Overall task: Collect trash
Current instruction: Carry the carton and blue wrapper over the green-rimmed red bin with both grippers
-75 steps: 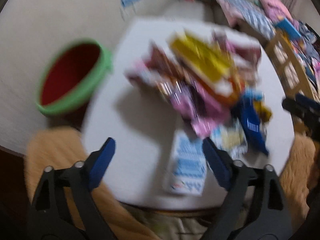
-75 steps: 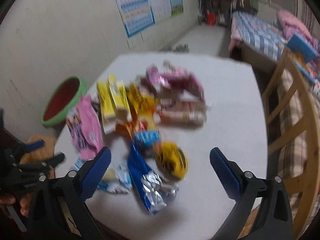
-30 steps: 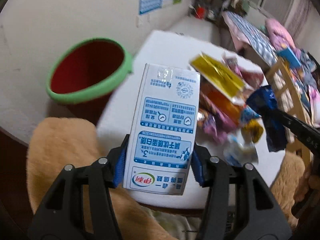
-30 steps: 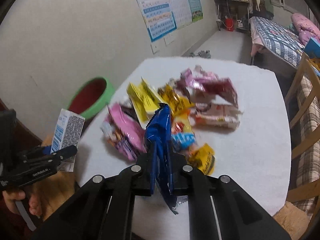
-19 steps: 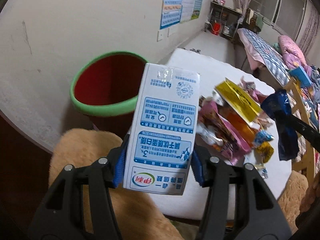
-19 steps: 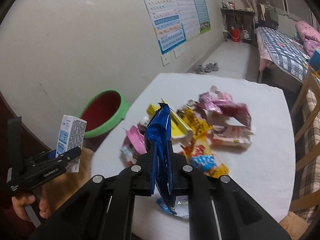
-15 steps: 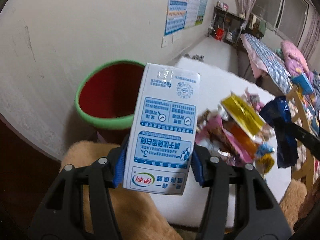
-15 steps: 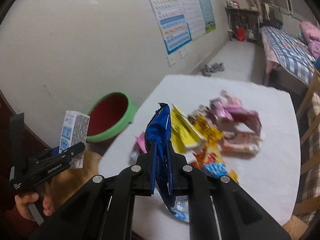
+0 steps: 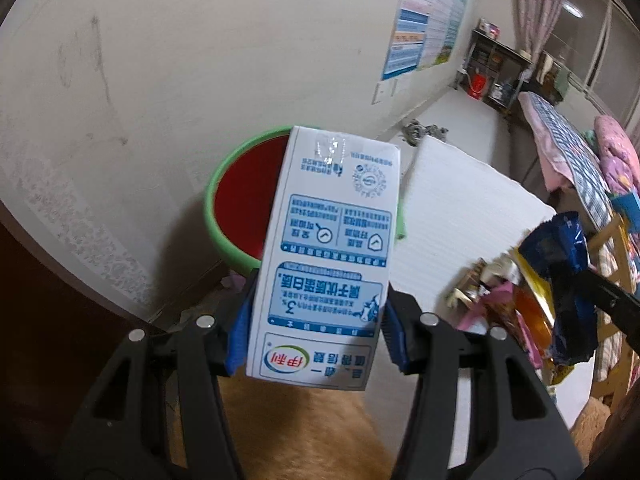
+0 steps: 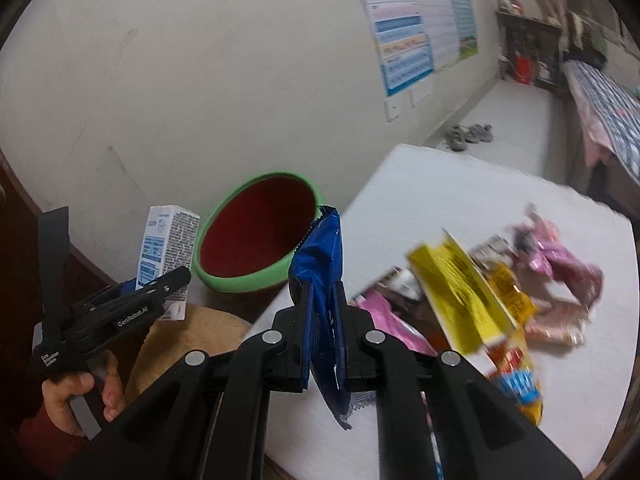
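Note:
My left gripper (image 9: 316, 320) is shut on a white and blue milk carton (image 9: 328, 256) and holds it in the air in front of the green-rimmed red bin (image 9: 240, 208). The carton (image 10: 168, 248) and left gripper (image 10: 156, 292) also show in the right wrist view, left of the bin (image 10: 256, 232). My right gripper (image 10: 324, 308) is shut on a blue foil wrapper (image 10: 320, 280), held above the table's left edge near the bin. The wrapper (image 9: 560, 280) also shows at the right of the left wrist view.
A white table (image 10: 460, 208) holds a pile of snack wrappers (image 10: 480, 304), yellow, pink and orange. A tan furry cushion (image 10: 188, 340) lies below the bin. The wall with posters (image 10: 420, 20) is behind. A bed (image 9: 572, 148) and wooden chair (image 9: 612, 248) stand at the right.
Both grippers have swung left toward the bin with their loads. The bin now looms larger and the trash pile has slid to the right in both views.

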`<state>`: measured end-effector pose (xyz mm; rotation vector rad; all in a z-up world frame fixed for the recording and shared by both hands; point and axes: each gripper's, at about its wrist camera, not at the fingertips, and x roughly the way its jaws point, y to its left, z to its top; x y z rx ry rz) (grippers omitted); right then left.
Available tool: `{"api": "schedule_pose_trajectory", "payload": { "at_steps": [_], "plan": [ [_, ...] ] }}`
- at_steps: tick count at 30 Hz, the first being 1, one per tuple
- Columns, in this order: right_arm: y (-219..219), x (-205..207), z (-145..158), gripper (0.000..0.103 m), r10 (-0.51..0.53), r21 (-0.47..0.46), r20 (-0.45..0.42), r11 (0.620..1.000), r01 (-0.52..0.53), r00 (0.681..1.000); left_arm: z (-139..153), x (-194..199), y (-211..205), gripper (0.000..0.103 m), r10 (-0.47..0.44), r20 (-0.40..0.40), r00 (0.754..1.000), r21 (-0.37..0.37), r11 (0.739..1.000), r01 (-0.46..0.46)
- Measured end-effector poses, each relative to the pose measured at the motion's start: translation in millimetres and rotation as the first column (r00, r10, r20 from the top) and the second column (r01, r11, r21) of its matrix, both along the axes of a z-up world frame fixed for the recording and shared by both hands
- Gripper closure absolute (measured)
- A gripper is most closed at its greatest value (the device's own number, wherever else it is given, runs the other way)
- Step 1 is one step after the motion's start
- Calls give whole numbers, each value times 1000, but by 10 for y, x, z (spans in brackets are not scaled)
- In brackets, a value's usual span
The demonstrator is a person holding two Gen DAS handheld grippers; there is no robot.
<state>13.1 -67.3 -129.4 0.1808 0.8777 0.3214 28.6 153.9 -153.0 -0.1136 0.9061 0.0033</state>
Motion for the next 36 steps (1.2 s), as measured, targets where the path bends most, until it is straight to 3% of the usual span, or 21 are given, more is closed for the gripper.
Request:
{"api": "schedule_pose_trajectory", "payload": {
  "at_steps": [22,31,32,34,36],
  "plan": [
    [787,1333,-142,90,80,118,-89,991,-69,993,-266,862,373,51,44,-67,997,-33,998,-46],
    [952,1648,-115,89,85,124,-67,989,-76,994,-333,1016,494,50,72,-73,995,-35,997,-75],
    [969,1674,-115,87,86,126,-63,989,-78,994,-340,1023,499,50,73,-74,995,-36,996,-76],
    [971,1687,-115,71,76,128,-52,989,-69,996,-348,1052,512,47,77,-77,994,-36,996,-80],
    [966,1718,-110,60,65,137,-50,989,-57,997,-343,1074,520,36,84,-74,994,-37,996,-87]
  ]
}}
